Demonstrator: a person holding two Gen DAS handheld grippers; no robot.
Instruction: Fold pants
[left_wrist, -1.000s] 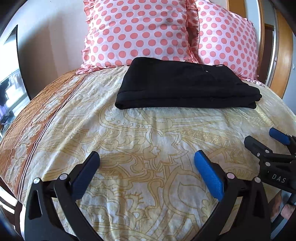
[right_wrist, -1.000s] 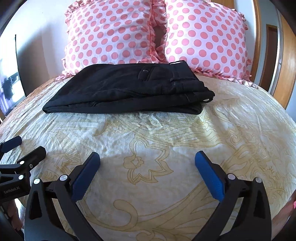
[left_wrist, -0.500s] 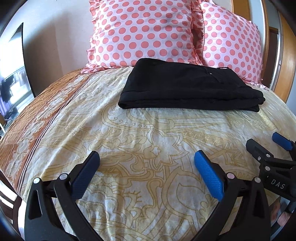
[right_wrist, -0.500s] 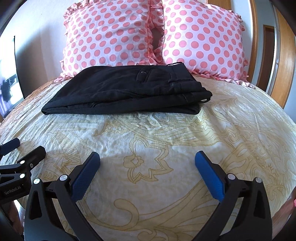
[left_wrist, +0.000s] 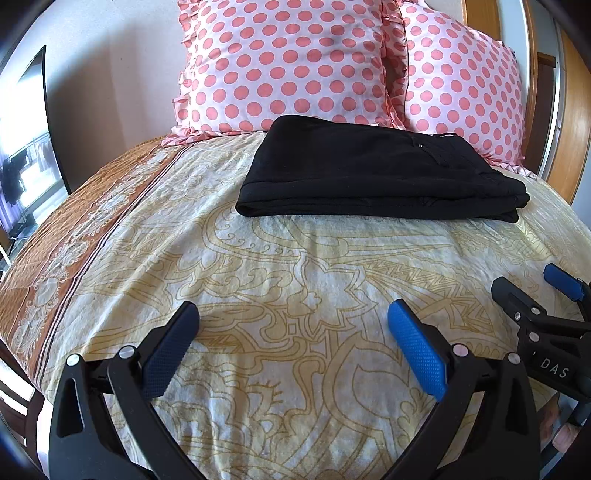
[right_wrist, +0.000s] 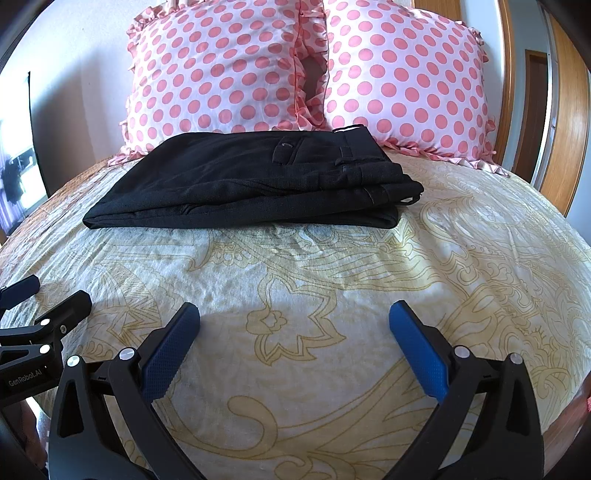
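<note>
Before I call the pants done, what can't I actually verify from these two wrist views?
- Underside and inner layers of the folded black pants: hidden by the top layer, both views.
- Far edge of the pants: meets the polka-dot pillows; contact unclear.
- Right gripper in the left wrist view: cut off by the frame edge.
- Bed near edge: hidden behind the left gripper.

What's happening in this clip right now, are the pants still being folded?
The black pants lie folded in a flat stack on the patterned bedspread, just in front of two polka-dot pillows. The person's left gripper and right gripper are both open and empty, held over the near part of the bed, well short of the pants. Folding looks finished.
</note>
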